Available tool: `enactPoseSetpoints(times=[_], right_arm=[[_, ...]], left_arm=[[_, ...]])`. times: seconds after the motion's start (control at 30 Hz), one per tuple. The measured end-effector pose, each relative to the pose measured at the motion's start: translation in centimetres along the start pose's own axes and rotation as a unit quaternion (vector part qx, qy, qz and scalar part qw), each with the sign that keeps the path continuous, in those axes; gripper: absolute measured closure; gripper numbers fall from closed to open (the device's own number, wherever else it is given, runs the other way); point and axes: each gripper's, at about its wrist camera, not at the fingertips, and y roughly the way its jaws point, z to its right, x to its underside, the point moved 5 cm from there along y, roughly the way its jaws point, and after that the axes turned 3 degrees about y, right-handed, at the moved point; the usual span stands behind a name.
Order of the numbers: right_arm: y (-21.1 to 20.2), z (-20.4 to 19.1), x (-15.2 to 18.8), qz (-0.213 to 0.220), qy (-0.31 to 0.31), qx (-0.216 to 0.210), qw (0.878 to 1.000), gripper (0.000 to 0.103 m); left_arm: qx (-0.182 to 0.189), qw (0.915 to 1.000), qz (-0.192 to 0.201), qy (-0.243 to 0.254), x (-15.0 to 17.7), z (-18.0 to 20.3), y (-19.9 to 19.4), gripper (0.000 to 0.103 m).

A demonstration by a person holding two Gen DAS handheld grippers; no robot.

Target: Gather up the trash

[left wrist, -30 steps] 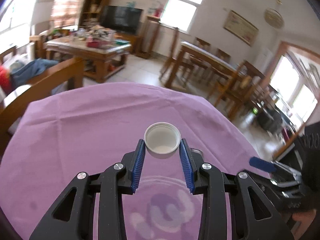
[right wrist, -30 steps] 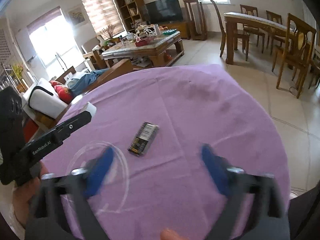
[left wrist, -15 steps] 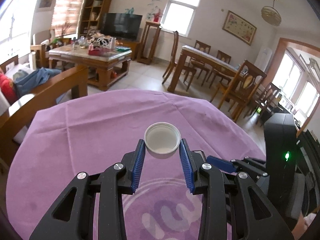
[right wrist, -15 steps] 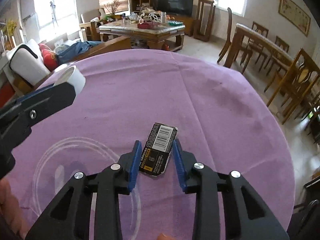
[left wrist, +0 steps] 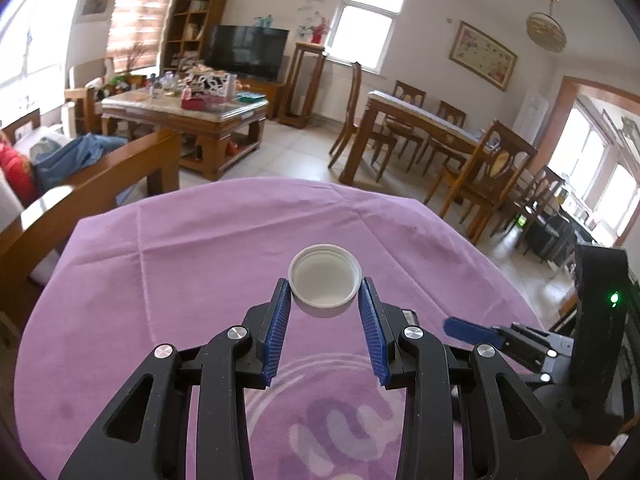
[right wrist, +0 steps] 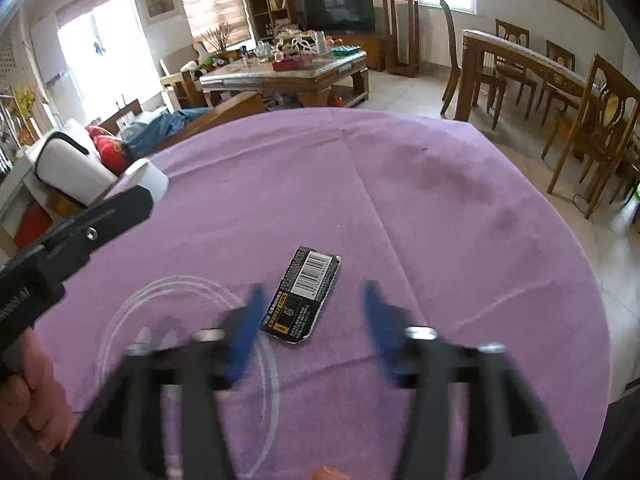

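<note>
**Left wrist view: cap pinched, battery card lying free**

Left tool (left wrist: 324, 300) is pinching a white bottle cap (left wrist: 324, 280), open side up, above the purple-clothed worktop (left wrist: 180, 280). Right tool (right wrist: 310, 300) is showing motion blur, with its fingers spread wide on either side of a black battery card (right wrist: 306, 294). The card is lying flat on the cloth, barcode end pointing away, touching neither finger.

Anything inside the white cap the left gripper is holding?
The white cap sits open side up in the left gripper, and nothing shows inside it, only its bare white floor. Its underside and the purple cloth right beneath it are hidden.
</note>
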Motion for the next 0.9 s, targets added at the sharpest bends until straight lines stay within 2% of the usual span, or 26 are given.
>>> enactPoseSetpoints(times=[0.07, 0.13, 0.2, 0.33, 0.37, 0.4, 0.47, 0.57, 0.67, 0.7, 0.73, 0.77, 0.87, 0.9], right_arm=[[0.7, -0.1, 0.1, -0.007, -0.005, 0.008, 1.000, 0.043], [1.0, -0.9, 0.2, -0.005, -0.030, 0.034, 0.999, 0.045], [1.0, -2.0, 0.4, -0.004, -0.049, 0.024, 0.999, 0.071], [0.8, -4.1, 1.2, 0.003, -0.090, 0.024, 0.996, 0.072], [0.7, -4.4, 1.4, 0.006, -0.094, 0.022, 0.995, 0.077], [0.4, -4.4, 1.5, 0.012, -0.091, 0.019, 0.996, 0.092], [-0.6, -4.0, 1.2, 0.028, -0.083, 0.019, 0.996, 0.093], [-1.6, -3.4, 1.3, 0.030, -0.077, 0.013, 0.996, 0.093], [-1.6, -2.6, 1.4, 0.007, -0.048, -0.024, 0.999, 0.083], [-1.5, -2.4, 1.4, 0.003, -0.036, -0.034, 0.999, 0.060], [-1.5, -2.3, 1.4, 0.003, -0.028, -0.039, 0.999, 0.047], [-1.3, -2.3, 1.4, 0.003, -0.025, -0.040, 0.999, 0.038], [-0.3, -3.5, 1.8, -0.010, -0.046, -0.020, 0.999, 0.044], [-0.1, -4.3, 2.0, -0.008, -0.066, -0.005, 0.998, 0.052]], left_arm=[[-0.002, 1.0000, -0.001, -0.006, 0.0, -0.4, 0.0, 0.067], [-0.001, 1.0000, 0.000, -0.008, 0.0, -0.7, 0.0, 0.067], [0.000, 1.0000, 0.001, -0.009, -0.1, -0.8, -0.1, 0.067], [0.001, 0.9999, 0.003, -0.015, -0.1, -0.9, -0.3, 0.067], [0.000, 0.9998, 0.004, -0.017, -0.1, -1.1, -0.4, 0.067], [-0.001, 0.9998, 0.004, -0.019, -0.1, -1.2, -0.4, 0.067], [0.000, 0.9998, 0.003, -0.022, -0.2, -1.4, -0.4, 0.067], [0.001, 0.9998, 0.003, -0.022, -0.2, -1.5, -0.4, 0.067], [-0.001, 0.9997, 0.004, -0.023, -0.1, -1.6, -0.5, 0.067], [-0.002, 0.9997, 0.004, -0.025, -0.1, -1.6, -0.4, 0.067], [-0.004, 0.9996, 0.004, -0.028, 0.0, -1.7, -0.4, 0.067], [-0.005, 0.9995, 0.003, -0.030, 0.1, -1.6, -0.4, 0.067], [-0.008, 0.9992, 0.005, -0.038, 0.1, -2.2, -0.4, 0.067], [-0.008, 0.9991, 0.006, -0.042, 0.1, -2.3, -0.4, 0.067]])
